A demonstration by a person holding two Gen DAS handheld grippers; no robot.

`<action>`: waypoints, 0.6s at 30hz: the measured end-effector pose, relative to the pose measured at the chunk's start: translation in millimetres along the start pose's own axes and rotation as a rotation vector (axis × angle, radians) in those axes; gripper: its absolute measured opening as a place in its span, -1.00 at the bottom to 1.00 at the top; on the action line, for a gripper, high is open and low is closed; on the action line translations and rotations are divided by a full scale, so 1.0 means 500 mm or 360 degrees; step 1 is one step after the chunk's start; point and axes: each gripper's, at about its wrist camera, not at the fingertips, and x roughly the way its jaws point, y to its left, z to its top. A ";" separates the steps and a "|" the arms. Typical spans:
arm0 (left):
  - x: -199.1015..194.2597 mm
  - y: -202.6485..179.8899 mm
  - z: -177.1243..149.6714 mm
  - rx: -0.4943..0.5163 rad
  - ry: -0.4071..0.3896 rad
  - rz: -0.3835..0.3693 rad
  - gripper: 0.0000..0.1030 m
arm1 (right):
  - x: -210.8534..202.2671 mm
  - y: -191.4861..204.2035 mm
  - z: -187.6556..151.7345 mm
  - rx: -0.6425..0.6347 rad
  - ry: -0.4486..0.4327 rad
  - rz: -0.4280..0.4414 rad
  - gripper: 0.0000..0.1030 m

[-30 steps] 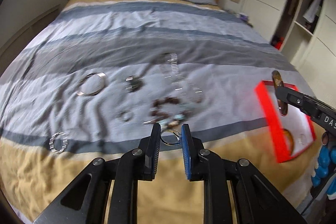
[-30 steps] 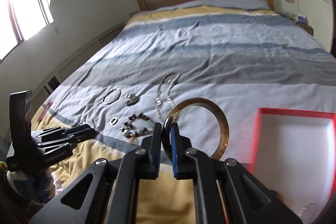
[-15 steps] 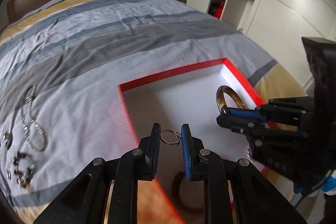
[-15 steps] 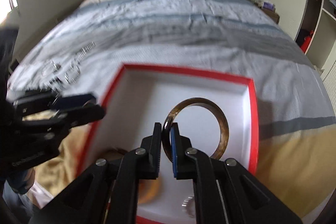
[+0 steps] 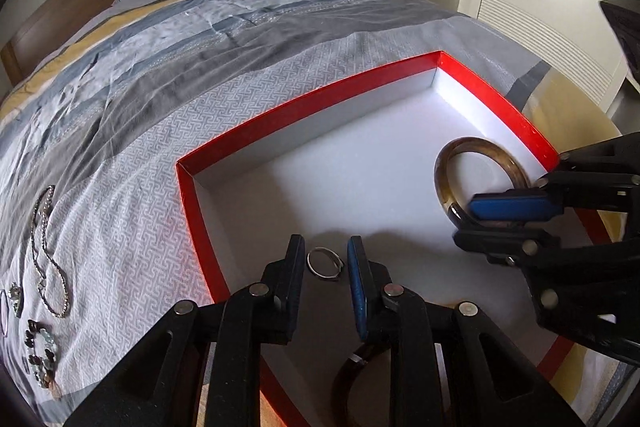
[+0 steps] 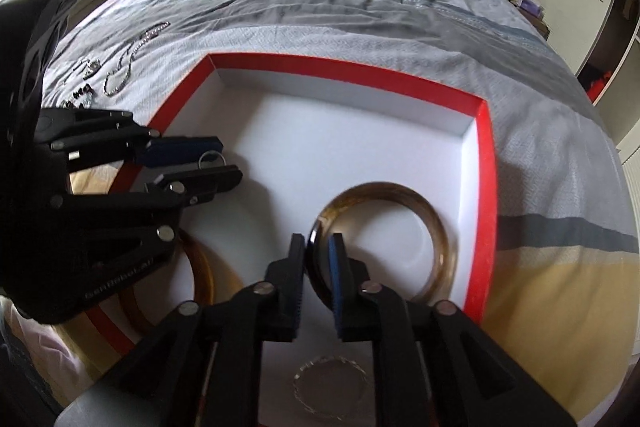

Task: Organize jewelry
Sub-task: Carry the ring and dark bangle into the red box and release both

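Jaws opening on both my grippers over the red box; left gripper brackets a silver ring, not pressing it; right gripper loosens around the amber bangle.

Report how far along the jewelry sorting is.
Done: one brown bangle already lies in the red box. In hand: the left hand-held gripper brings a small ring, the right hand-held gripper, jaws opening, an amber bangle. Left: chain and beads on the bed.
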 end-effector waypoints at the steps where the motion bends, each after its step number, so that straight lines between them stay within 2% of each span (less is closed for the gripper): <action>1: -0.002 0.004 0.004 -0.0001 0.0004 0.0001 -0.54 | -0.008 -0.001 -0.004 0.0003 -0.0003 -0.0004 -0.51; 4: -0.016 0.008 0.006 -0.0023 0.0007 -0.0034 -0.44 | -0.037 0.002 -0.015 0.0014 -0.0026 -0.0006 -0.48; 5: -0.027 0.007 0.006 -0.0032 -0.0005 -0.0033 -0.27 | -0.048 0.003 -0.019 0.0019 -0.0036 -0.0009 -0.47; 8: -0.079 0.016 0.007 -0.0070 -0.0089 -0.0028 -0.02 | -0.086 0.005 -0.030 0.0056 -0.0077 -0.0011 -0.47; 11: -0.139 0.032 -0.001 -0.0133 -0.0147 -0.0054 0.09 | -0.128 0.014 -0.042 0.0115 -0.0132 -0.0015 -0.47; 14: -0.199 0.049 -0.020 -0.0150 -0.0192 -0.0007 0.22 | -0.161 0.037 -0.048 0.0151 -0.0185 -0.0005 -0.47; 16: -0.234 0.065 -0.039 -0.0175 -0.0182 0.0002 0.23 | -0.184 0.063 -0.052 0.0172 -0.0224 0.0019 -0.47; 18: -0.267 0.086 -0.060 -0.0214 -0.0162 0.0015 0.33 | -0.200 0.090 -0.052 0.0180 -0.0252 0.0041 -0.47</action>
